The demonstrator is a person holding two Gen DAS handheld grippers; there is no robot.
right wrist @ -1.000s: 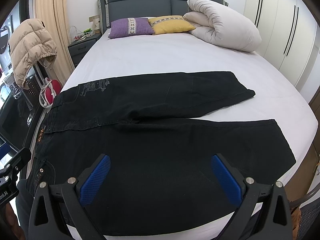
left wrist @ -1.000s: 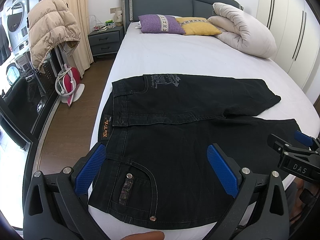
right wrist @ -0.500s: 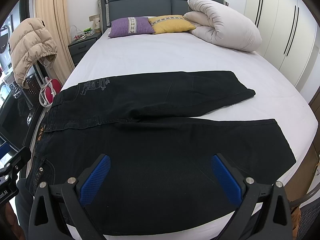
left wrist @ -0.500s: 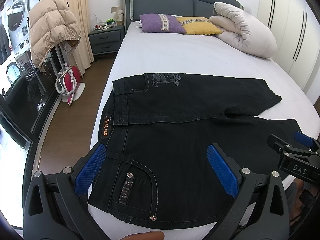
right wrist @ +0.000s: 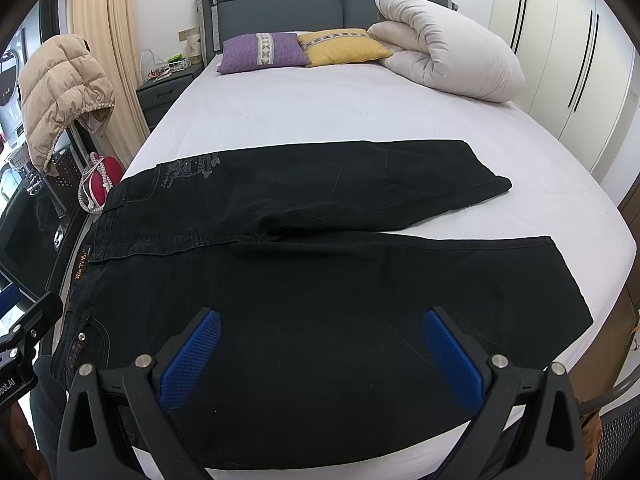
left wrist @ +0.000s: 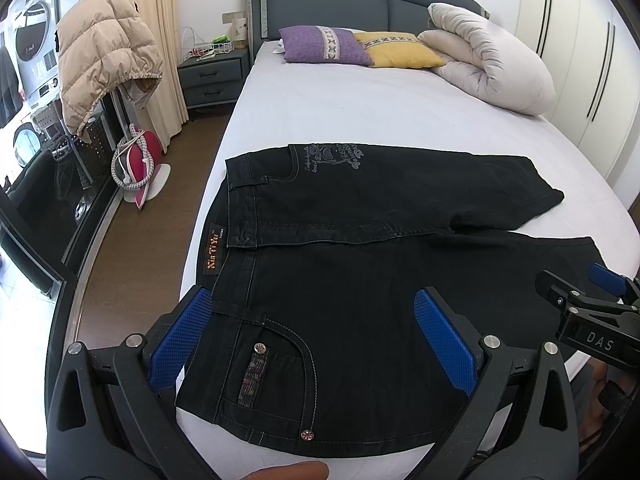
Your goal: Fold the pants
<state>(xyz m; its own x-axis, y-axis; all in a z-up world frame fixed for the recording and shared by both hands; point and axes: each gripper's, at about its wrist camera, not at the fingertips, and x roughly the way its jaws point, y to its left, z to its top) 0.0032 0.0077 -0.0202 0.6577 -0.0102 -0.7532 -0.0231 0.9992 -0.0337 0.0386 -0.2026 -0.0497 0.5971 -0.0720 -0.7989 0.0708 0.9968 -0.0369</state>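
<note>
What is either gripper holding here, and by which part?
Nothing. The left gripper and right gripper are both open above the pants, which lie flat on the bed, ungrasped.

Your left gripper (left wrist: 316, 336) hovers with its jaws spread wide above the waistband end of the pants (left wrist: 360, 264). Your right gripper (right wrist: 320, 354) hangs equally wide over the near leg, gripping nothing.

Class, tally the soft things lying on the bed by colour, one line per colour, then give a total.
Black: 1, the pants
Purple: 1, the purple pillow
Yellow: 1, the yellow pillow
Off-white: 1, the rolled duvet
Total: 4
</note>
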